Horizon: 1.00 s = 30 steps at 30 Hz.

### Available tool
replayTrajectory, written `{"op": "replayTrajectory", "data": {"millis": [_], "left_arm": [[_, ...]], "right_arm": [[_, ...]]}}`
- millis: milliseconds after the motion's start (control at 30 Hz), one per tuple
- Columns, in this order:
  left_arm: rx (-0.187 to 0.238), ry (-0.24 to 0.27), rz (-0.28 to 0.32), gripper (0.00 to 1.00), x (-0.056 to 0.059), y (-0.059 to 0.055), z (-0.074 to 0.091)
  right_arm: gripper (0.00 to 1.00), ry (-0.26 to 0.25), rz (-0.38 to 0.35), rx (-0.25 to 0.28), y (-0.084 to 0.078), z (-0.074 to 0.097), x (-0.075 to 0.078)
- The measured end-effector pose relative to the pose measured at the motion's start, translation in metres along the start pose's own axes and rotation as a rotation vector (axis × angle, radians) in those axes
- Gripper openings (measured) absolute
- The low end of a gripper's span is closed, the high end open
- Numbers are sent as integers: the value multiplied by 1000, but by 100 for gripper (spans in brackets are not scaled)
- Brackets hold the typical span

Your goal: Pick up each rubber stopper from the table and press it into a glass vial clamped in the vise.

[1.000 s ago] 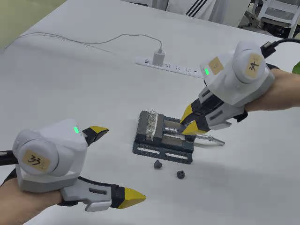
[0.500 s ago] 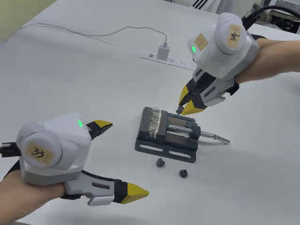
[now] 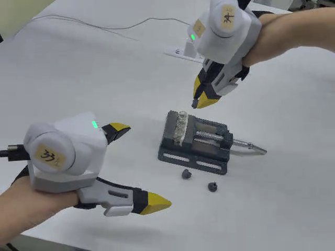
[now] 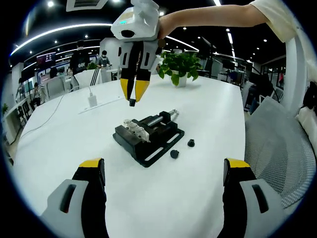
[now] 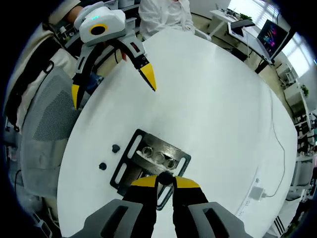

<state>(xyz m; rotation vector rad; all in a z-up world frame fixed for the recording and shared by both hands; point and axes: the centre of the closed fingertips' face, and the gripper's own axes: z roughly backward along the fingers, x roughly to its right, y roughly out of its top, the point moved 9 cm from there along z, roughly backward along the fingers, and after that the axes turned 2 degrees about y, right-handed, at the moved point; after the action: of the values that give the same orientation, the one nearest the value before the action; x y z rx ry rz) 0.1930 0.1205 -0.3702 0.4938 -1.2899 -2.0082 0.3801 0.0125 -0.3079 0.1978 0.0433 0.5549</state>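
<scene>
A small black vise (image 3: 192, 160) sits mid-table and clamps a row of glass vials (image 3: 180, 125) upright in its jaws. My right gripper (image 3: 200, 100) hangs above the vise's far side, shut on a dark rubber stopper (image 3: 194, 105); its own view looks straight down on the vials (image 5: 158, 157) past the stopper (image 5: 165, 178). Two loose stoppers (image 3: 186, 174) (image 3: 212, 186) lie on the table in front of the vise. My left gripper (image 3: 138, 164) hovers near-left of the vise, wide open with nothing in it. The left gripper view shows the right gripper (image 4: 133, 96) over the vise (image 4: 153, 148).
A white power strip (image 3: 180, 52) with a charger and cable lies at the back of the table. A potted plant (image 4: 181, 64) stands at the far edge. Mesh chairs (image 4: 277, 158) ring the table. Bare white tabletop surrounds the vise.
My right gripper has risen off the vise's screw side and moved back, still shut on the stopper. The head camera has shifted; my left gripper has held its place.
</scene>
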Motion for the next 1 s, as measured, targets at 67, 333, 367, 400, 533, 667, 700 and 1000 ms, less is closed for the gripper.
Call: {"op": "replayTrajectory", "data": {"millis": [67, 333, 367, 400, 533, 667, 700, 1000], "left_arm": [[-1, 3, 1, 99, -1, 1, 0], [-3, 6, 5, 99, -4, 1, -1], [-2, 6, 6, 99, -4, 1, -1], [-2, 7, 6, 99, -5, 1, -1], [-11, 11, 5, 99, -7, 0, 0], [-14, 12, 10, 99, -7, -1, 0], [-15, 12, 12, 99, -7, -2, 0], [-24, 15, 23, 99, -8, -5, 1]], "right_arm": [[6, 11, 3, -14, 1, -5, 5], [6, 40, 18, -46, 9, -17, 5], [6, 44, 16, -46, 9, -18, 4], [6, 47, 15, -48, 10, -20, 4], [6, 54, 12, -62, 8, -27, 4], [6, 47, -3, -50, 8, -27, 5], [6, 49, -7, -49, 8, -28, 5], [6, 60, -10, -48, 9, -31, 6]]}}
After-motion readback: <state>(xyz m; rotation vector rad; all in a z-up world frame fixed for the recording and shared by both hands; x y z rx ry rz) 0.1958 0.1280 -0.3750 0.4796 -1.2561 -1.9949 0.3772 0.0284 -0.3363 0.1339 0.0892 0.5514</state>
